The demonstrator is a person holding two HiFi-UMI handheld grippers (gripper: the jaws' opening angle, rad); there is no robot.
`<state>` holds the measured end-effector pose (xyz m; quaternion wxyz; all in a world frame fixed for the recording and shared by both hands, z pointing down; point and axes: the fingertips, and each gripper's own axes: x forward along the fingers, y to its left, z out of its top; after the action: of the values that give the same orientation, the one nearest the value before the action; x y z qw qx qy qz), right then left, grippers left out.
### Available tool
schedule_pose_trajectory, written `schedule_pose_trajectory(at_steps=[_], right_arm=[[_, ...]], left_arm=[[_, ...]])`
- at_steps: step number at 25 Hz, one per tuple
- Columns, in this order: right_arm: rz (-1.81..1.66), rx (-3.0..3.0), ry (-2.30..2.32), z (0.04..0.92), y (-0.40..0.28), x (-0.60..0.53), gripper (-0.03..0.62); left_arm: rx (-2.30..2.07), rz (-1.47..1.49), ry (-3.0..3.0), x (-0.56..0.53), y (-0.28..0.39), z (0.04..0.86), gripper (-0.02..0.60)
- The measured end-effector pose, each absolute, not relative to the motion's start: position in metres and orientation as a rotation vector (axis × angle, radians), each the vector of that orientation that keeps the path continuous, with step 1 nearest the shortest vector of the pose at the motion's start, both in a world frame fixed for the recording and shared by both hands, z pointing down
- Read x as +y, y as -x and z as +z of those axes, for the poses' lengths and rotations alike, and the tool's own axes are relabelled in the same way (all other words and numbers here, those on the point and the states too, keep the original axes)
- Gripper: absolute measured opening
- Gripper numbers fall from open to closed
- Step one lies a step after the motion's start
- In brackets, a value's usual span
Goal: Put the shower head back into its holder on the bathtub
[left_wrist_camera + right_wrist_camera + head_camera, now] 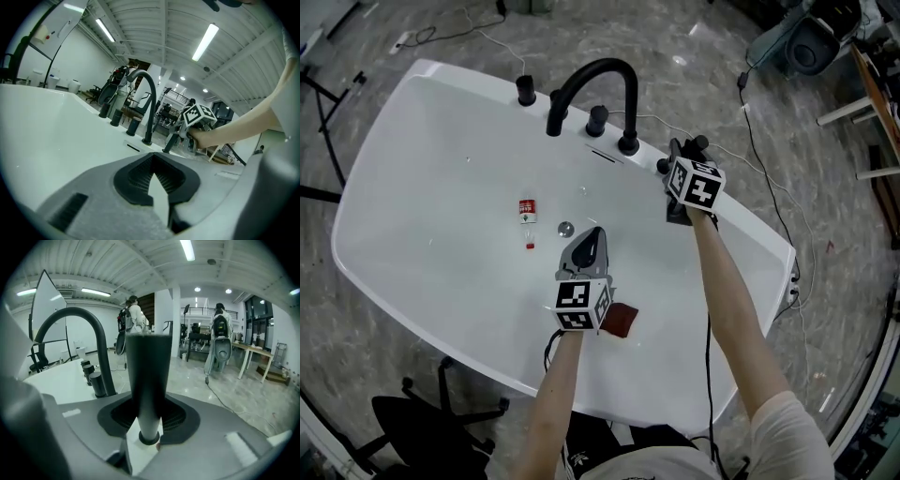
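My right gripper (pixel 686 167) is clamped on the black shower head (pixel 147 380). It holds the shower head upright at the rim of the white bathtub (pixel 431 234), just right of the black faucet (pixel 595 80). I cannot tell whether it sits in its holder. My left gripper (pixel 157 180) hangs over the tub's basin, jaws together with nothing between them.

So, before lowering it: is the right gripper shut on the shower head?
Shut: the right gripper clamps the shower head between its jaws.

Workshop hall, ceiling strip lights (pixel 205 42), freestanding bathtub (pixel 431 225)
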<state>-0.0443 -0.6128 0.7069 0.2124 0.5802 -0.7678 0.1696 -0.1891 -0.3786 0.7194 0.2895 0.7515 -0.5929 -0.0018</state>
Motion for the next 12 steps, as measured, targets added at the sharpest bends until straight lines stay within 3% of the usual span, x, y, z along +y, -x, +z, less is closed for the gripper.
schedule_pose_trajectory(at_steps=[4,7,10,12], right_arm=[[0.676,-2.006,-1.531,0.729,0.037,-0.603,0.143],[0.642,-1.928,-1.539,0.722,0.033,-0.586,0.132],[0.654,-1.882,-1.567,0.715,0.028,-0.555,0.055],[0.696,-1.883,-1.58,0.71,0.024,-0.53,0.046]], left_arm=[[-1.572,-0.001,-2.052,-0.367,0.186,0.693,-0.003],[-1.55,0.063,-2.091,-0.354,0.189,0.683,-0.003],[-1.56,0.111,-2.103,-0.336,0.192,0.671,-0.003],[-1.574,0.092,-2.1,-0.328,0.193,0.655,-0.003]])
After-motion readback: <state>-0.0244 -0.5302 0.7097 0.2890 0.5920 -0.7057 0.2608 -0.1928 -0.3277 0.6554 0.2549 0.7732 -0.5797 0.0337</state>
